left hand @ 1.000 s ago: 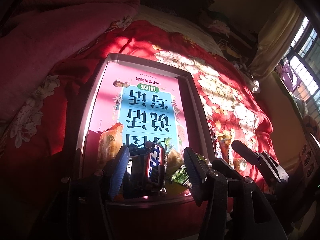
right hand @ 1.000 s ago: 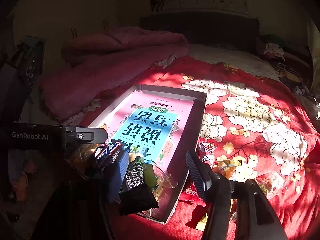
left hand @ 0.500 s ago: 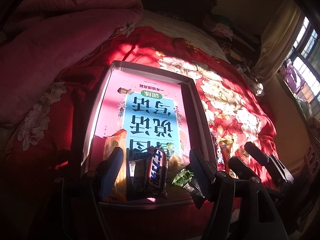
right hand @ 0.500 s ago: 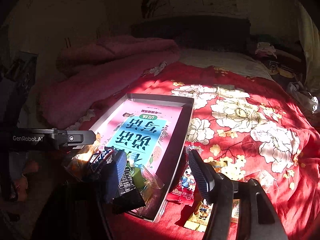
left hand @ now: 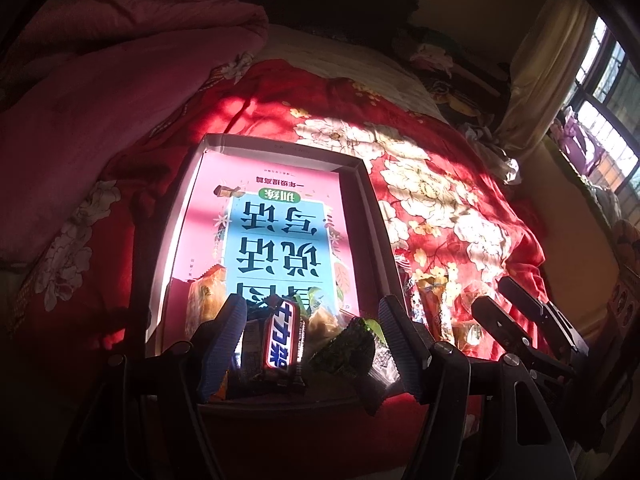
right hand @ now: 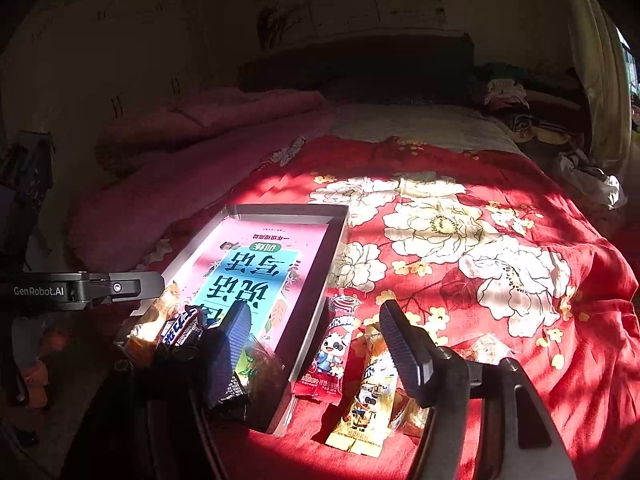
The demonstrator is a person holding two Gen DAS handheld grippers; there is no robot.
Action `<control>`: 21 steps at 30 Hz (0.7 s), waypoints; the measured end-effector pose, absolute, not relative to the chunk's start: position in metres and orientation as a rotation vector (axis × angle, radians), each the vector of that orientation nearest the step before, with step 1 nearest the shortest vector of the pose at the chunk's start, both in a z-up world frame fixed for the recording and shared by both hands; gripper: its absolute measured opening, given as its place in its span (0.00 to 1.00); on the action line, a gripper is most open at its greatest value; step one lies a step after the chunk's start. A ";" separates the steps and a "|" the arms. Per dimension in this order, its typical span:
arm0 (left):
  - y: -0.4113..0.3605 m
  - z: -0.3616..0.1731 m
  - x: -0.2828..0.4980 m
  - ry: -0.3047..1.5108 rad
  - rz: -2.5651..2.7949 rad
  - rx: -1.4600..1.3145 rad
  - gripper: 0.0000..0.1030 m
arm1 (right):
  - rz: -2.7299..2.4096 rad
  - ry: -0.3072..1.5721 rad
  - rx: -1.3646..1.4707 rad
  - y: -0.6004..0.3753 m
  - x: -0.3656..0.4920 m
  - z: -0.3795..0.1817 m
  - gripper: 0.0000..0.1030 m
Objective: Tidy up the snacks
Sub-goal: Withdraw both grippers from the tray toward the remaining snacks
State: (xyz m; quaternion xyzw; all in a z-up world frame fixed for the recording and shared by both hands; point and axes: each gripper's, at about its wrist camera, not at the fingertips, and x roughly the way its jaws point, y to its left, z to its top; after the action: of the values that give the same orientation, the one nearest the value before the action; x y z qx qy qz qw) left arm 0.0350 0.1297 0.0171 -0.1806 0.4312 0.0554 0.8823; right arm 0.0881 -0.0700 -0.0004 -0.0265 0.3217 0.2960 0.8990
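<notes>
— Where do the tools stand?
— The left gripper, low in its frame, hangs with jaws apart over the near end of the shallow grey metal tray; nothing is clasped. A dark chocolate bar with white lettering and a green crinkled packet lie loose between its fingers.
— And the other?
— The right gripper is spreading its jaws, empty, over a red cartoon-printed sachet and a yellow cartoon-printed sachet lying just right of the tray.
— The room?
— A red quilt with pale flowers in the centre, a pink blanket heaped upper left, a window far right.
</notes>
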 end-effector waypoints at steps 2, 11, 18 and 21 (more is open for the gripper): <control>0.125 0.018 0.036 0.899 0.110 -0.367 0.69 | 0.601 0.664 -0.042 -0.077 0.089 0.001 0.65; 0.107 0.024 0.039 0.900 0.086 -0.336 0.69 | 0.546 0.650 0.003 -0.111 0.096 0.006 0.68; 0.095 0.027 0.043 0.906 0.072 -0.317 0.69 | 0.487 0.638 0.049 -0.140 0.106 0.011 0.69; 0.089 0.027 0.045 0.909 0.064 -0.305 0.69 | 0.462 0.631 0.068 -0.153 0.109 0.012 0.69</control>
State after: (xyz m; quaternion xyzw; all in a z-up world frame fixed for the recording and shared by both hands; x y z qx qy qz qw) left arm 0.0448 0.0886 0.0274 -0.1468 0.4374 0.0310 0.8867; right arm 0.1085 -0.1529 0.0122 0.0330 0.3075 0.2252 0.9239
